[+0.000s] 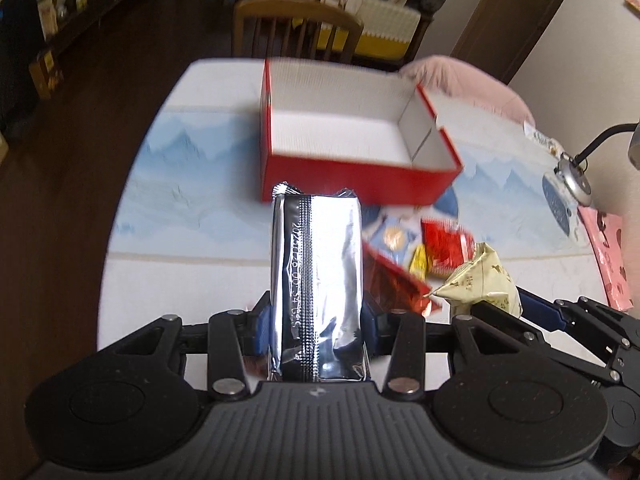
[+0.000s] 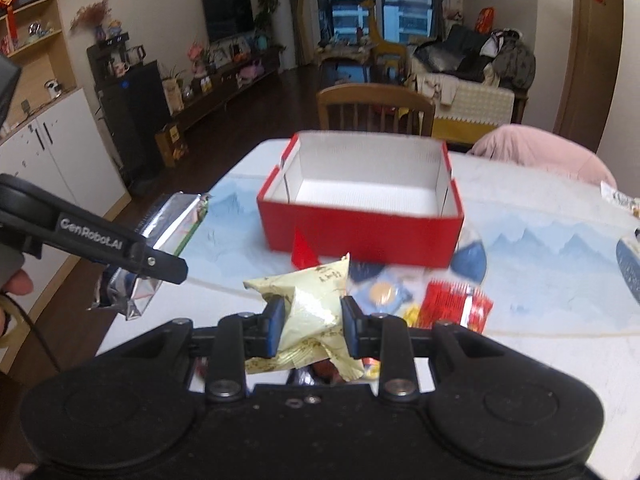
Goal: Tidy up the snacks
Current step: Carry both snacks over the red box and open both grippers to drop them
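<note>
My left gripper (image 1: 317, 320) is shut on a silver foil snack pack (image 1: 318, 280) and holds it upright above the table, in front of the open red box (image 1: 352, 178). The box is white inside and holds nothing. My right gripper (image 2: 312, 330) is shut on a cream-yellow snack bag (image 2: 310, 310) above the loose snacks. In the right wrist view the left gripper (image 2: 160, 260) with the silver pack (image 2: 172, 220) is at the left, and the red box (image 2: 360, 232) stands straight ahead. In the left wrist view the cream bag (image 1: 480, 280) shows at the right.
Loose snacks lie on the tablecloth before the box: a red packet (image 1: 446, 248), a small yellow one (image 1: 418, 262), a blue packet (image 2: 380, 292). A wooden chair (image 2: 374, 110) stands beyond the table. A pink cushion (image 2: 548, 152) and a lamp base (image 1: 574, 178) are at the right.
</note>
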Demonstrator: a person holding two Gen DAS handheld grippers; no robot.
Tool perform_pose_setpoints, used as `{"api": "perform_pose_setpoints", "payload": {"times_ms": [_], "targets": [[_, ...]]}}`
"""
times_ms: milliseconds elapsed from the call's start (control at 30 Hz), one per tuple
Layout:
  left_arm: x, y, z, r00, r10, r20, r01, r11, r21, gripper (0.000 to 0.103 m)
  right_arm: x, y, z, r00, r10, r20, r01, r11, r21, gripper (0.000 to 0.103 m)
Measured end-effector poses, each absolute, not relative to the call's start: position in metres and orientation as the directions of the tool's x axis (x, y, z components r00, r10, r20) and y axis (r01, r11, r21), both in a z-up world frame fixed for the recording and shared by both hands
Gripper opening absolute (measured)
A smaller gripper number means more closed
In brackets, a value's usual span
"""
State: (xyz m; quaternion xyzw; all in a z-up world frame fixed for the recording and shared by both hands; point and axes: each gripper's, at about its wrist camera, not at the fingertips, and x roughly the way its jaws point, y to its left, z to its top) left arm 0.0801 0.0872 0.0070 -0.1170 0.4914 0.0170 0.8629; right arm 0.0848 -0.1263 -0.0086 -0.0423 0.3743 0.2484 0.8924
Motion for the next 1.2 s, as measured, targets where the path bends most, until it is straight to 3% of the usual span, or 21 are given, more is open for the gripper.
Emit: {"api": "perform_pose_setpoints", "payload": {"times_ms": [667,1200], "targets": [[0.185,0.088,0.044,0.582,0.04,-0.812,-0.125,0.991,-0.04,0.042,0.199,-0.097,0.018,0.669,0.374,-0.643,-0.443,0.894,0.058,0.028],[0.311,0.083,-0.004,0.493,0.138,-0.859,-0.167,0.984,0.062,0.043,0.312,-0.089,-0.035,0.603,0.368,-0.708,-0.46,0.885,0.068,0.029]]}}
